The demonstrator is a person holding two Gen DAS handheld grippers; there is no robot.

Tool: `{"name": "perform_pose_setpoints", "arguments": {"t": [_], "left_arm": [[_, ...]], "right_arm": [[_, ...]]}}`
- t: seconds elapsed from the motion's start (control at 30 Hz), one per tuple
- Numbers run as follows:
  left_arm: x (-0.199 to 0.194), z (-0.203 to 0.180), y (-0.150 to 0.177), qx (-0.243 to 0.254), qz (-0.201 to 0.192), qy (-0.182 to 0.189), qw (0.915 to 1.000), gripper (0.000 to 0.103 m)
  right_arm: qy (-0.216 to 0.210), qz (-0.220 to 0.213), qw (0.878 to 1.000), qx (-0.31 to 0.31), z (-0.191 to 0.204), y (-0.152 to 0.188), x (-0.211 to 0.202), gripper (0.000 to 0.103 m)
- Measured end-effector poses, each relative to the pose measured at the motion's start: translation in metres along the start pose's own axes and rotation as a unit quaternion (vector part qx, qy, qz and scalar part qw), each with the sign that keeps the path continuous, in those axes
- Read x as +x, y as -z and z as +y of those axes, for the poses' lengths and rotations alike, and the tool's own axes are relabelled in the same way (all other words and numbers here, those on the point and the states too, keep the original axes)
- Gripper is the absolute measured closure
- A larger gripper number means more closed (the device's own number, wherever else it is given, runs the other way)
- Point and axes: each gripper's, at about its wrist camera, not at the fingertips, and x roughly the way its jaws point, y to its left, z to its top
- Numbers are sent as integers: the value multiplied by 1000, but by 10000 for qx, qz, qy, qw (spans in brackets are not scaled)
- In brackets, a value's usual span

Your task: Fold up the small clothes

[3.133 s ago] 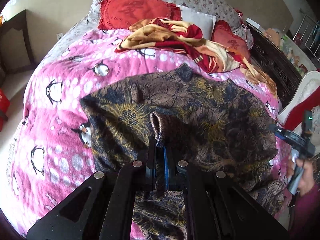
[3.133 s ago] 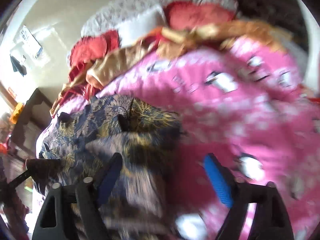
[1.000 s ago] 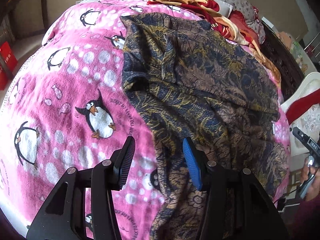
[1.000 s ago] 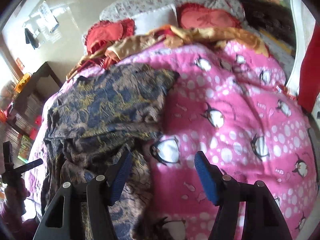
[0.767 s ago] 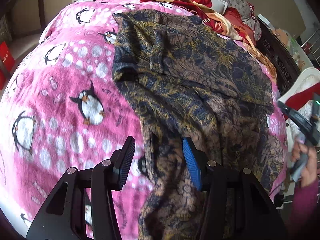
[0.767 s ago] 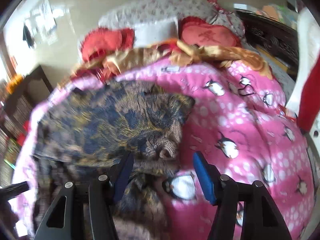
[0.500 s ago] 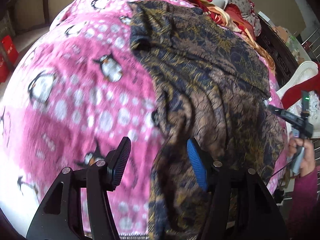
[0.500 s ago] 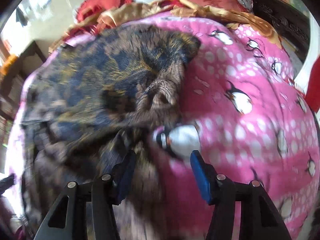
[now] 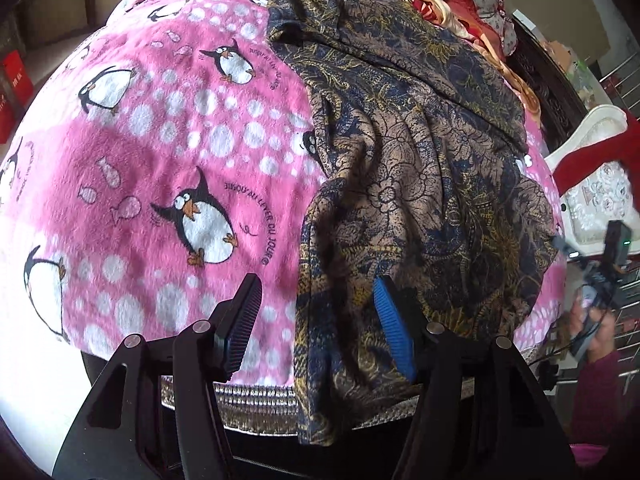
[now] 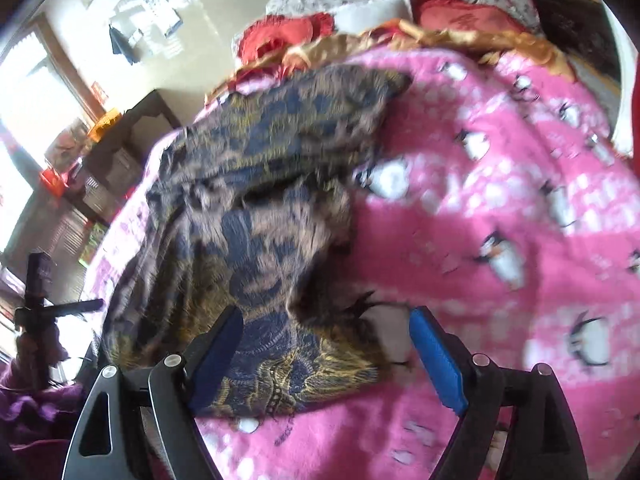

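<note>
A dark blue, brown and gold patterned garment point(image 9: 404, 152) lies rumpled on a pink penguin blanket point(image 9: 160, 152), its near end hanging over the bed's front edge. My left gripper point(image 9: 318, 328) is open, its jaws either side of the garment's near left hem. In the right wrist view the same garment point(image 10: 260, 208) lies left of centre. My right gripper point(image 10: 326, 356) is open over its near right corner, holding nothing. The other hand-held gripper point(image 9: 600, 280) shows at the far right of the left wrist view.
Red cushions point(image 10: 288, 32), a floral pillow and a gold and red cloth point(image 9: 460, 8) pile at the head of the bed. Dark furniture point(image 10: 120, 148) stands on the left, a white chair with red cloth point(image 9: 592, 160) on the right.
My left gripper let go of the sleeve it held three seconds ago and opened. Both grippers have drawn back to the garment's near end at the bed's front edge.
</note>
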Motion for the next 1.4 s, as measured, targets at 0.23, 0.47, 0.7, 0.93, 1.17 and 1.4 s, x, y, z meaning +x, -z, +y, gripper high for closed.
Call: {"name": "perform_pose_setpoints", "arguments": {"t": [0.23,0.47,0.7,0.93,1.17,1.4], "left_arm": [[-11,6,21,23,-24,175,9998,44],[2,-5,47,354,476,5,9982,44],[14,-11,52,418,782,-80,9960,44],[21,-16,49,620,737,6,9954,88],[-62,-21,45,1049,-66,636,9924,100],[-96,-2,52,1128,-213,590,9916,100]], "right_arm": [[-888,30,9960,75,16,25,-26,88],[-915,41,9953,300,19,41,-30,85],[-761,85,9958,508,6,49,-22,33],[-740,-182,9947,691,2,55,-24,88],[-1539,-498,9855,519,36,53,-85,96],[-1203,-733,9891,420,39,71,-126,98]]}}
